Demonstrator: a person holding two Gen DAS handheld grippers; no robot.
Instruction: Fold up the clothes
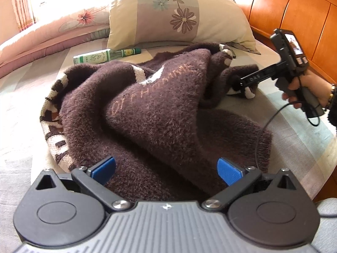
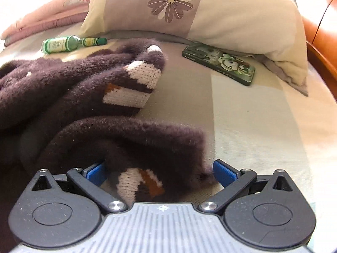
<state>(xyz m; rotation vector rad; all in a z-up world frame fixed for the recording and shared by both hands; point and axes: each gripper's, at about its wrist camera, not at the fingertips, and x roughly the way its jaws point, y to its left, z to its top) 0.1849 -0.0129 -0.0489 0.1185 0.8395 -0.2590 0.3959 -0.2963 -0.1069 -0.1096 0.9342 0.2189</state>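
Left wrist view, brown sweater [image 1: 147, 109] crumpled on striped bed [image 1: 21, 97], orange headboard [image 1: 294, 10], both claws released.

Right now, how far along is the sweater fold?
Done: nothing; the brown sweater lies crumpled on the bed. In hand: the right hand-held gripper is open around a cuffed sleeve end, the left hand-held gripper open over the near edge. Left: grasping, flattening, every fold.

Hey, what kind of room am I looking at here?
Most likely a bedroom: a flowered pillow lies on a bed sheet against a wooden headboard, with a pink quilt beside it.
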